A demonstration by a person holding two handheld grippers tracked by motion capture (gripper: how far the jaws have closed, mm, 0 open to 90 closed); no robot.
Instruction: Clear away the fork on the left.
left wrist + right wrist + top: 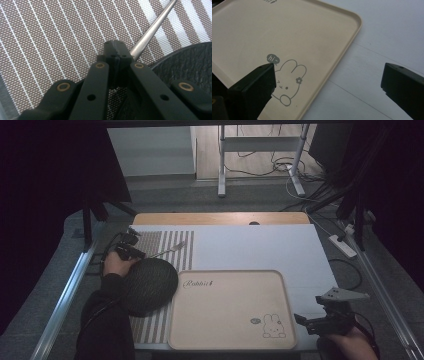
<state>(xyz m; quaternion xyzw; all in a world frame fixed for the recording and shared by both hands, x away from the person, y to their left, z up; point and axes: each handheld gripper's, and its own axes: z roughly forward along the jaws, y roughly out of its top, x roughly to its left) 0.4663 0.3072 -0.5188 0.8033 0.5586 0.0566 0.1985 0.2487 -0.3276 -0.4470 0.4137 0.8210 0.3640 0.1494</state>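
Table (260, 245): white surface, wooden strip along the far edge. Beige tray (225, 312) lies at the near centre, bearing a "Rabbit" script and a rabbit drawing (288, 85) in its near right corner. Striped placemat (170, 247) lies along the tray's left side, brown with white lines. Dark round plate (150, 285) rests on the placemat, its edge just beside the tray's left rim. Right gripper (328, 82) hovers near the tray's near right corner, jaws spread wide, holding nothing. Left gripper (115, 48) sits over the placemat beyond the plate, jaws closed together on the handle of a metal utensil (152, 27), which slants across the stripes; its working end cannot be identified.
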